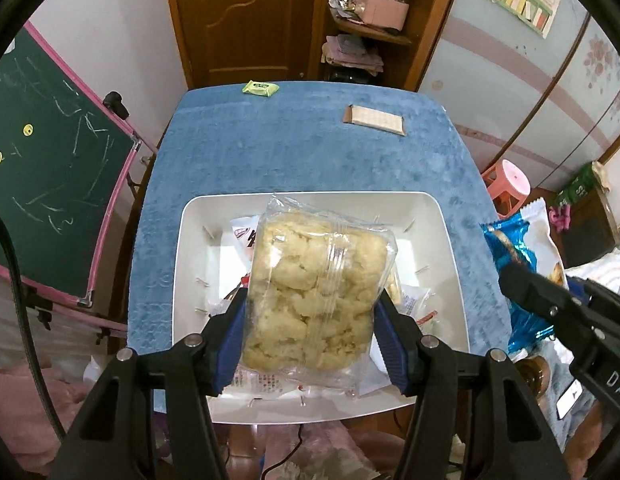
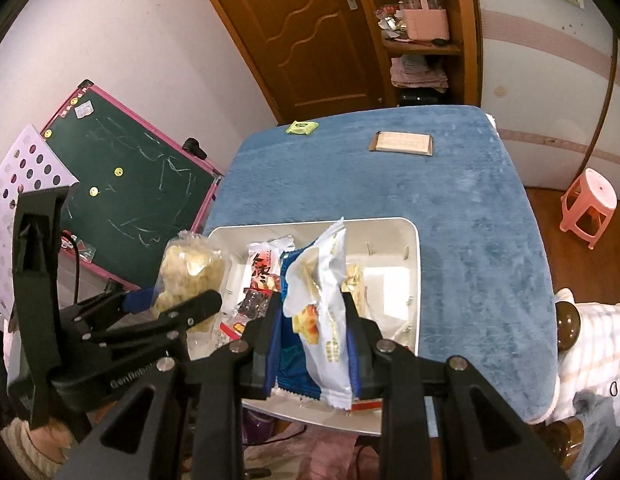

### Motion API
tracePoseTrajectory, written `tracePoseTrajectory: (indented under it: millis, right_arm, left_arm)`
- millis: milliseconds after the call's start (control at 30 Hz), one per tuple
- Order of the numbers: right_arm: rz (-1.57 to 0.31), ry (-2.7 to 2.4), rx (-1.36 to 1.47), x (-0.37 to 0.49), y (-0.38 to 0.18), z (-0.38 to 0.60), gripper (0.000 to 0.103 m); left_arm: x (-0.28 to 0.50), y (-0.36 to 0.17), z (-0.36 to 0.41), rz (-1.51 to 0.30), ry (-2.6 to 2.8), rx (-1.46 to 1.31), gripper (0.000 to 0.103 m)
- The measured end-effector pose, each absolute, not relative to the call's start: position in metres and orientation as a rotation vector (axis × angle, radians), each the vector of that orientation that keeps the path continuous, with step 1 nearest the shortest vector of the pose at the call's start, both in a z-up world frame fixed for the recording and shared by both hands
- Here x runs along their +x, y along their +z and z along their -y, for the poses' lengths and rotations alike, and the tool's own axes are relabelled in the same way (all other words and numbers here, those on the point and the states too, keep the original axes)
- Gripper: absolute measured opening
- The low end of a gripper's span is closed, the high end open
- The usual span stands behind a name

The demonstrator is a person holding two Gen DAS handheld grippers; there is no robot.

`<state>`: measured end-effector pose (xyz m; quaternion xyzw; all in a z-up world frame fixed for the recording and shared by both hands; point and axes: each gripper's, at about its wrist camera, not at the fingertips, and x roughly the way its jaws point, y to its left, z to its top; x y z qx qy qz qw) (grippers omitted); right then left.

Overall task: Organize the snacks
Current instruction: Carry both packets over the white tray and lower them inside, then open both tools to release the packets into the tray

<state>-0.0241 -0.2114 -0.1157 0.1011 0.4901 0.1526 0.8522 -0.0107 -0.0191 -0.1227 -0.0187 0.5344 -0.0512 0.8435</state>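
Two grippers hang over the near end of a table covered in a fuzzy blue cloth (image 1: 310, 148), each clamped on a snack. To the left, a green chalkboard (image 1: 50, 168) with a pink frame leans by the wall, its near corner cut off. The left gripper (image 1: 311, 344) pinches a clear crinkly packet of pale, lumpy puffed snacks (image 1: 317, 292) between its blue ribbed pads, holding it over the white rectangular plastic tray (image 1: 449, 248). That packet hides most of what lies in the tray; only scraps of red-and-white wrappers (image 2: 264, 276) peek out, their print too small to read. Further right, the right gripper (image 2: 313, 344) is closed on a glossy blue-and-white foil bag (image 2: 321, 300), standing upright with its crimped top edge up, also above the tray. At the far end of the table lie a small green sachet (image 1: 261, 88) on the left and a flat brown cardboard box (image 1: 375, 119) on the right, well apart. A pink plastic stool (image 2: 589, 204) stands on the wooden floor at far right.
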Motion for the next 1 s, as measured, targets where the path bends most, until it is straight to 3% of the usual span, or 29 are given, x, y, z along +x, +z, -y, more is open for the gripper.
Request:
tracePoseTrajectory:
  millis: [533,600,633,667,733,1000]
  right_arm:
    - [-0.994,0.258,0.148,-0.019,-0.114,0.194,0.03]
    - [-1.008,0.257,0.156,-0.016,-0.115,0.193,0.042]
    - [-1.011,0.254,0.168,-0.016,-0.115,0.194,0.047]
    - [-1.006,0.255,0.184,-0.016,-0.115,0.196,0.054]
    - [-0.992,0.253,0.205,-0.017,-0.112,0.199,0.058]
    - [-0.999,0.248,0.22,-0.017,-0.112,0.202,0.059]
  left_arm:
    - [-0.002,-0.105,0.013,-1.041,-0.054,-0.017,0.059]
    - [0.0,-0.102,0.012,-1.036,-0.053,-0.021,0.069]
    - [0.001,-0.101,0.011,-1.033,-0.053,-0.022,0.083]
    - [-0.001,-0.098,0.01,-1.018,-0.046,-0.025,0.089]
    - [-0.004,-0.095,0.009,-0.99,-0.046,-0.027,0.09]
    - [-0.002,-0.099,0.003,-1.019,-0.036,-0.033,0.09]
